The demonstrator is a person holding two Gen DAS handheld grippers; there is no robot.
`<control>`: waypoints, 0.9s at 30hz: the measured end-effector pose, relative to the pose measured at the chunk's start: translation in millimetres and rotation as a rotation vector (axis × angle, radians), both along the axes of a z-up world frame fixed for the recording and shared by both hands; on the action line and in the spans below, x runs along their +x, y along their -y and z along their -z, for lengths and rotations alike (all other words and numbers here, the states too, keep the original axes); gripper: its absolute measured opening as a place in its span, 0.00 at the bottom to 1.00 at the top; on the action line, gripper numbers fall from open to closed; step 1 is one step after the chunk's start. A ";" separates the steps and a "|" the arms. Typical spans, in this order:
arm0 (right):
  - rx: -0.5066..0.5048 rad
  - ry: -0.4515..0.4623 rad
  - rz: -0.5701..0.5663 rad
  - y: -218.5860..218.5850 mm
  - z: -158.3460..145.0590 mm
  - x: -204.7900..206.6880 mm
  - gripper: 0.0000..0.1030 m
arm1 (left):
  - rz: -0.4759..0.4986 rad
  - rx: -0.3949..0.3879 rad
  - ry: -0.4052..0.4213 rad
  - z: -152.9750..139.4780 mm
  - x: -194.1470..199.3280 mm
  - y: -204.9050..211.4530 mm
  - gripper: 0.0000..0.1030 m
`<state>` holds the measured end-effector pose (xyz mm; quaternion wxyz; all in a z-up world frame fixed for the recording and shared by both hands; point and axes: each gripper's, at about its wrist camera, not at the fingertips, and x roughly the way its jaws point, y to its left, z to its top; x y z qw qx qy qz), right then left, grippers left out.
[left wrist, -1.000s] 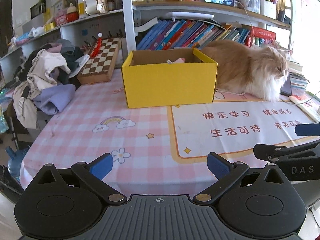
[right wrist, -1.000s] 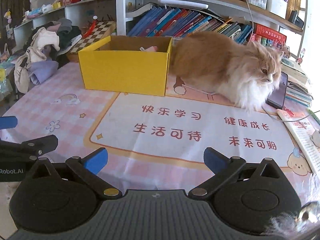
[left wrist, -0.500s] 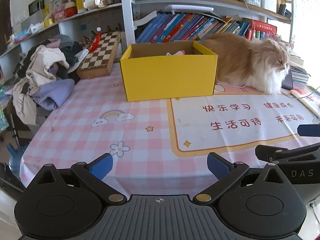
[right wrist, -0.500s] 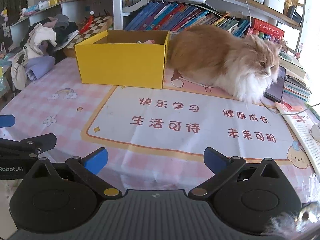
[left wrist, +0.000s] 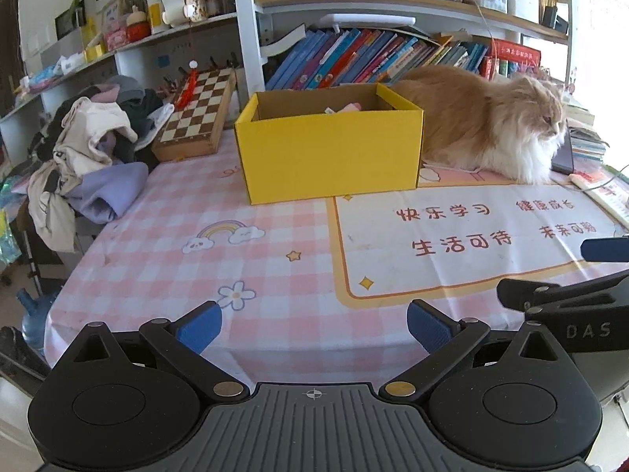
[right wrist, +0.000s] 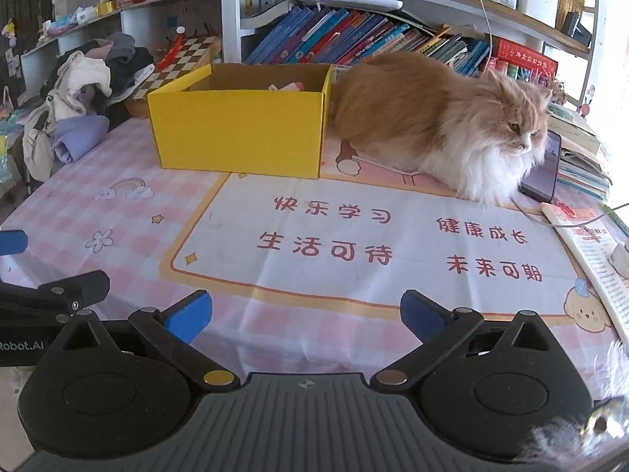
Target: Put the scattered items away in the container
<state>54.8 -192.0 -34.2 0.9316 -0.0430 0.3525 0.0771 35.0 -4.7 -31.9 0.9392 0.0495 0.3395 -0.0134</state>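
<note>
Two hand-held grippers hover low over the near edge of the bench, the left hand-held gripper and the right hand-held gripper both spread wide with nothing between their blue pads. The yellow box stands well apart from them at the far side of the bench, its right wall just beside an orange and white cat that lies there. Something pink and white peeks above the box's rim; what it is I cannot tell. No loose item shows on the checked cloth between the grippers and the box, so the tidying looks close to finished. The box is plain cardboard, probably light and stiff at the corners but springy along the thin walls; should it need shifting, a pinch on the top edge near a corner would likely hold best, since the smooth sides offer no grip. The pink piece inside looks small and light, and a gentle pinch across its width should do. The cat's closeness calls for slow movement near the box.
</note>
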 end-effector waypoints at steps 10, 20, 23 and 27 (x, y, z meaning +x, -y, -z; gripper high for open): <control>-0.006 0.002 -0.005 -1.9 -0.8 -0.9 1.00 | -0.016 -0.048 -0.029 1.6 2.1 -4.6 0.99; -0.010 -0.002 -0.007 0.7 0.7 -0.7 1.00 | -0.002 -0.055 -0.038 3.3 0.2 -3.2 1.00; -0.011 -0.001 -0.007 0.3 0.0 -2.1 1.00 | -0.008 -0.072 -0.041 3.4 -0.4 -4.7 1.00; -0.011 -0.002 -0.019 1.6 0.7 0.6 1.00 | -0.013 -0.089 -0.038 3.1 -1.9 -5.8 1.00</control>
